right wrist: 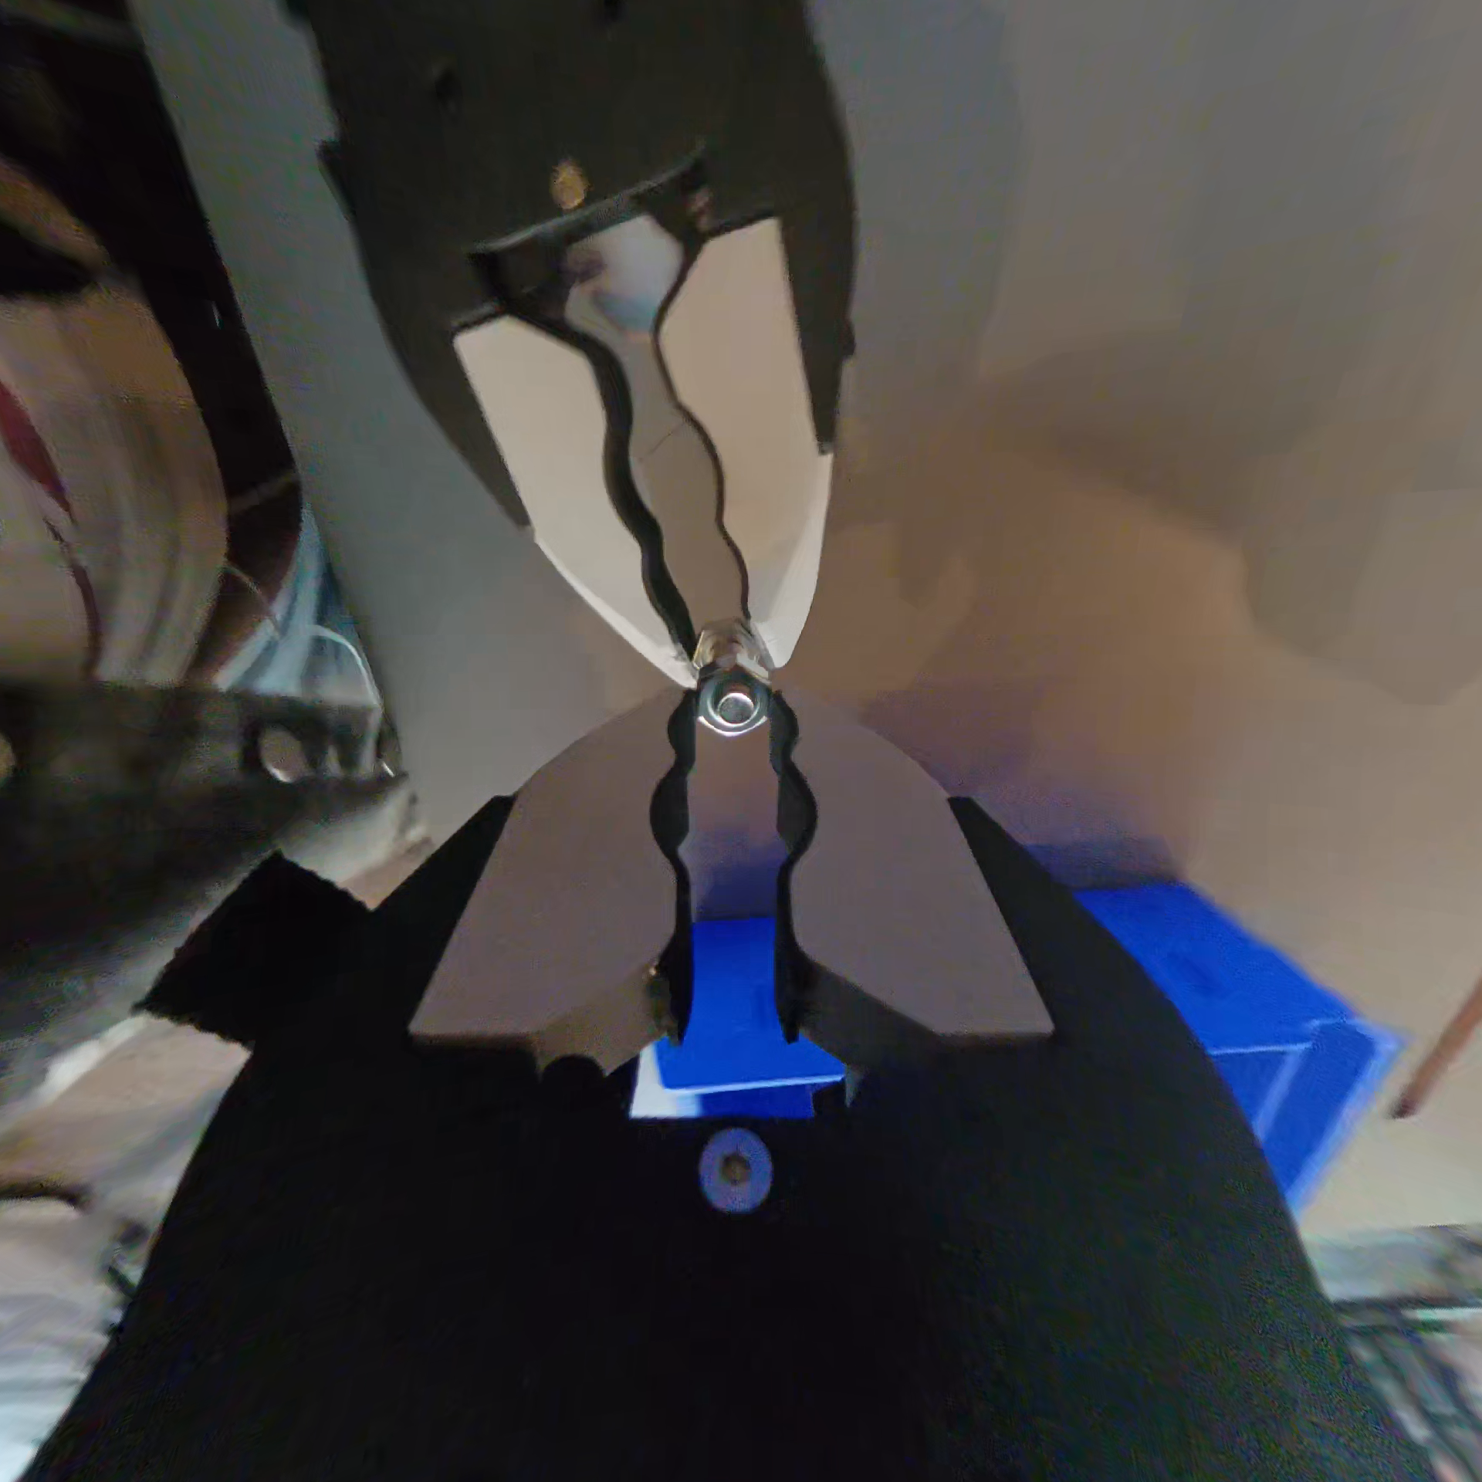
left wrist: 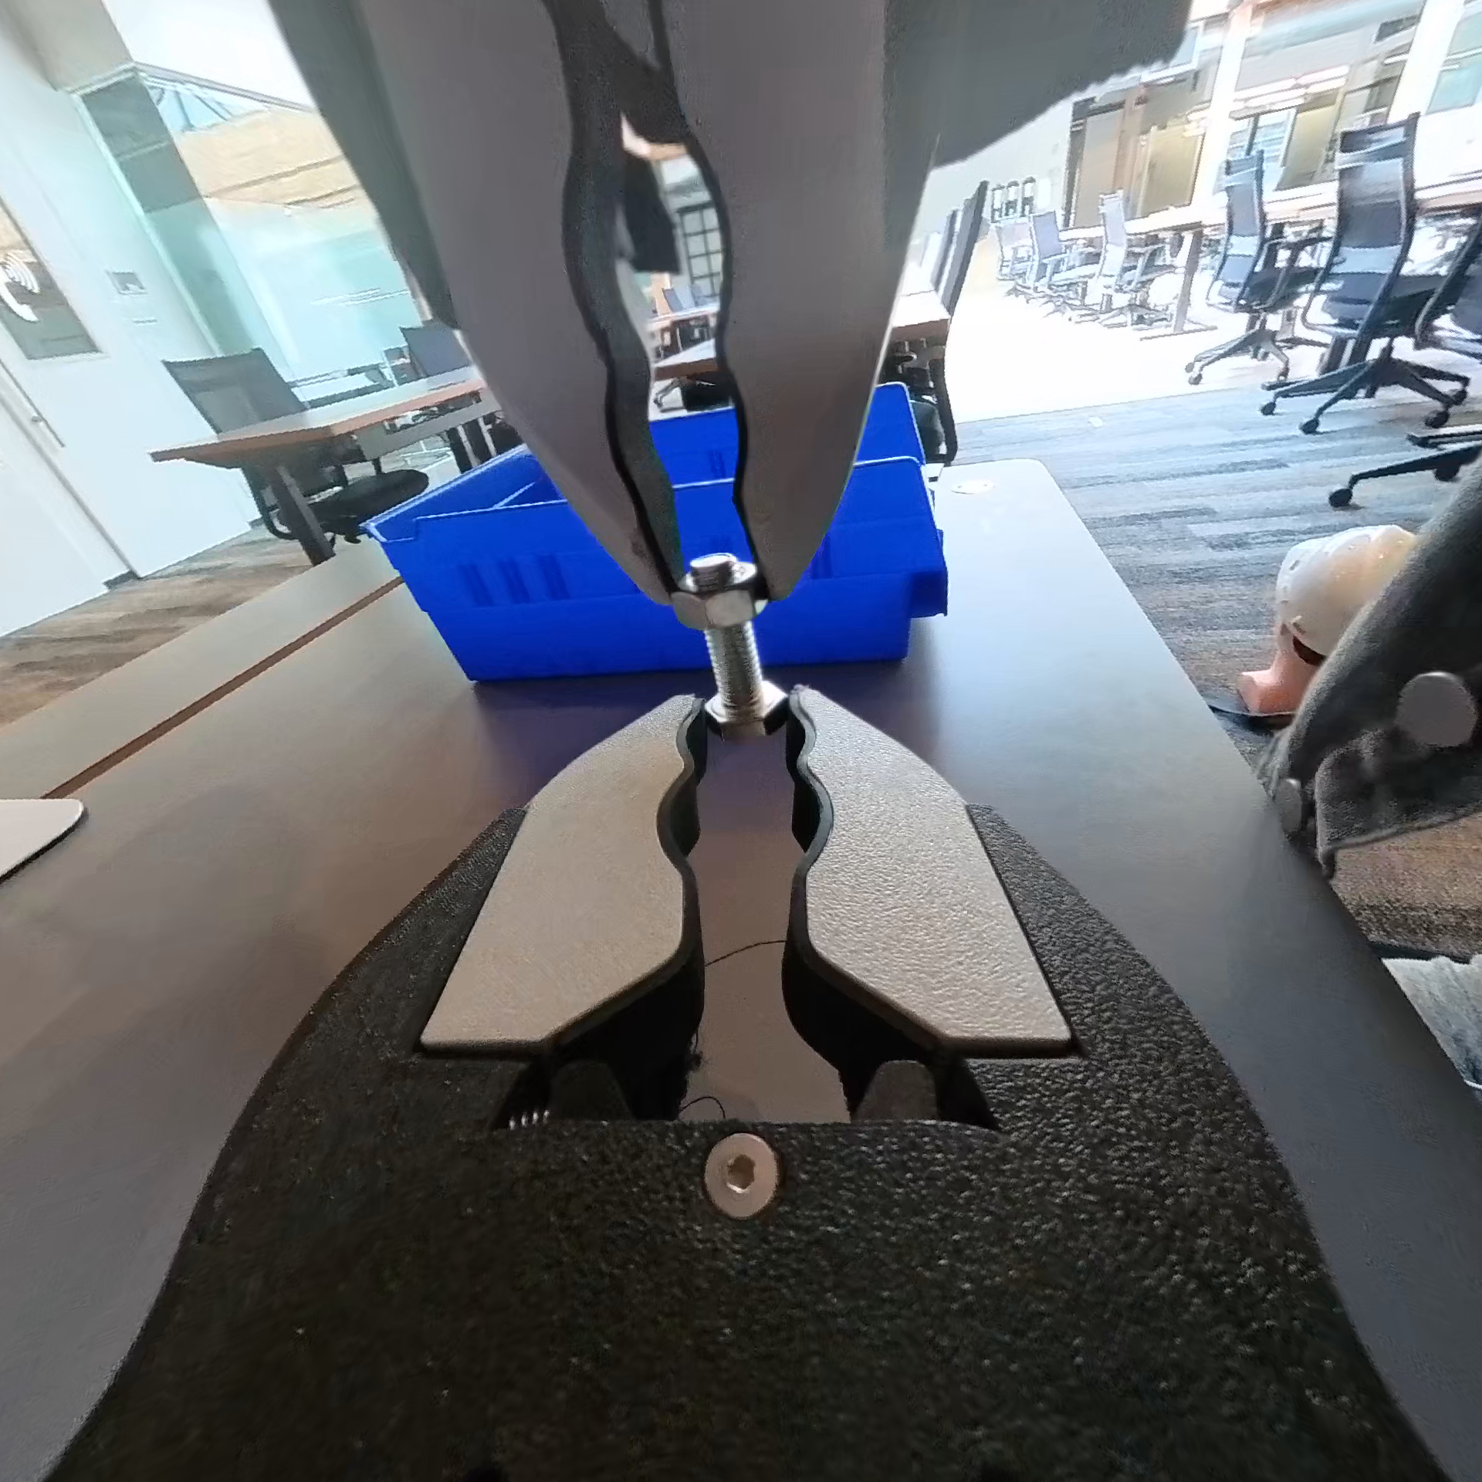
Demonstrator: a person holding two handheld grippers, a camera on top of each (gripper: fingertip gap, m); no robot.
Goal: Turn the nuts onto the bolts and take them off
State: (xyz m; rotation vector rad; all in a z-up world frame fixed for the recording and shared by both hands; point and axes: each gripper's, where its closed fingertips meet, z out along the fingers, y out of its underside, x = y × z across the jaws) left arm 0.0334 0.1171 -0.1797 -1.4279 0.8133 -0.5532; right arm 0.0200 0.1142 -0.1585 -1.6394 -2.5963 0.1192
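A silver bolt [left wrist: 731,666] stands upright just above the dark table [left wrist: 240,802]. My left gripper [left wrist: 742,719] is shut on its hex head at the bottom. My right gripper [left wrist: 716,595] comes down from above and is shut on a silver nut [left wrist: 716,600] threaded near the bolt's top end. In the right wrist view the nut [right wrist: 730,707] shows end-on between my right gripper's tips [right wrist: 730,712], with the bolt's end in its middle. Just beyond it, the left gripper [right wrist: 726,651] holds the bolt head. The shaft is hidden in that view.
A blue plastic bin [left wrist: 561,593] stands on the table just behind the bolt; it also shows in the right wrist view [right wrist: 1203,986]. A grey flat plate [left wrist: 32,826] lies at the table's left edge. Desks and office chairs [left wrist: 1363,281] stand beyond.
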